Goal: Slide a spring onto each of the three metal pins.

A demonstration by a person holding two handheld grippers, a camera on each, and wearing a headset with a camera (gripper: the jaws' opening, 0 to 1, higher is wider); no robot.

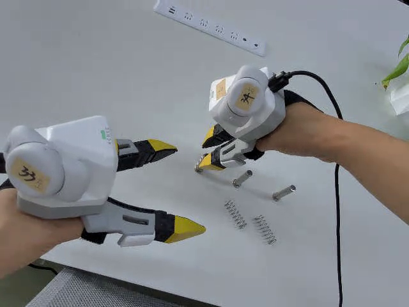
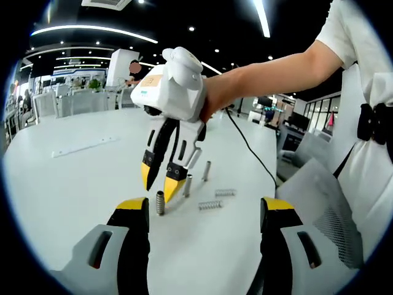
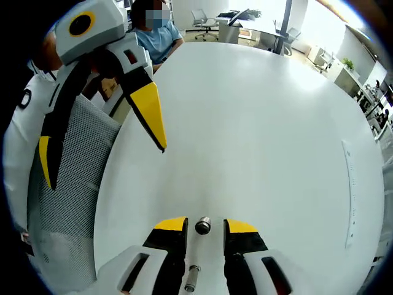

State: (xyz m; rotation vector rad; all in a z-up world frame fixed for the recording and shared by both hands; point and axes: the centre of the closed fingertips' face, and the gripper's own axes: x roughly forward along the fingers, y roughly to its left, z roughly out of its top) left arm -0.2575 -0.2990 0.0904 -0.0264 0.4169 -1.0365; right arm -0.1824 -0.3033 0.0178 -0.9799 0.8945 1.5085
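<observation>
My right gripper (image 1: 206,150) points down at the white table, its jaws a little apart. An upright metal pin (image 3: 202,226) stands between the tips with a gap on each side. That pin (image 2: 160,203) carries a spring and sits just below the right gripper (image 2: 159,179). Two bare pins (image 1: 241,178) (image 1: 284,192) stand to its right. Nearer me lie two loose springs (image 1: 235,214) (image 1: 264,229). My left gripper (image 1: 176,187) hovers open and empty at the lower left, aimed at the pins.
A white power strip (image 1: 211,25) lies at the back of the table (image 1: 96,70). A black cable (image 1: 337,211) trails from the right gripper down the right side. Green leaves (image 1: 399,64) sit at the right edge. The table's front edge runs close under my left hand.
</observation>
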